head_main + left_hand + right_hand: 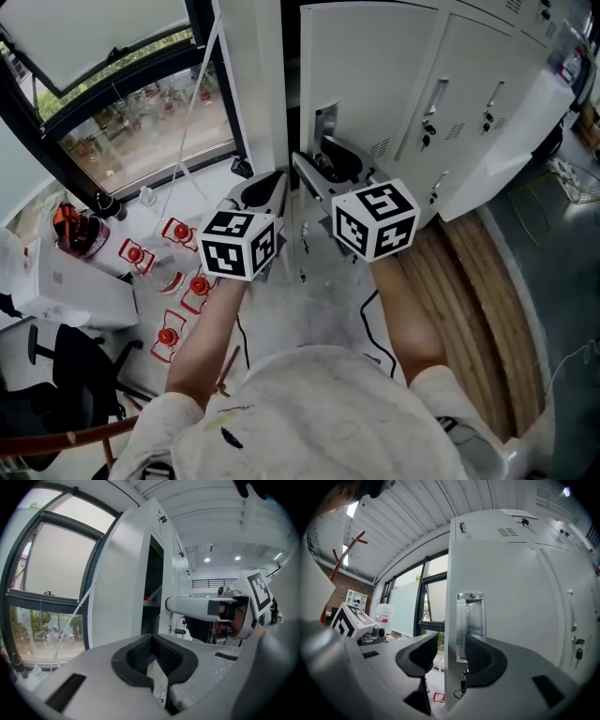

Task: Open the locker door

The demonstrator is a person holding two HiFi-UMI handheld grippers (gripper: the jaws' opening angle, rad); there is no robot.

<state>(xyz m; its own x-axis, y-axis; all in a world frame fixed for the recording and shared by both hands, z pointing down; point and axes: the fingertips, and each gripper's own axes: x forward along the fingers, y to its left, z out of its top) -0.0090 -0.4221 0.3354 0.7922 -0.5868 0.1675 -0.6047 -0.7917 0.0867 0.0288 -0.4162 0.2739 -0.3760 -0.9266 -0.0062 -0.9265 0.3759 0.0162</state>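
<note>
The right tool (451, 651) stands with jaws apart astride the locker door's (506, 597) free edge, perhaps touching the handle recess (469, 620). The left tool (157, 660), jaws together and empty, hangs clear beside it.

Locker row (511, 112) is running off the head view's edge at two o'clock. Inside the open locker (152, 581), a small red item (146, 599) is showing too dimly to identify.
</note>
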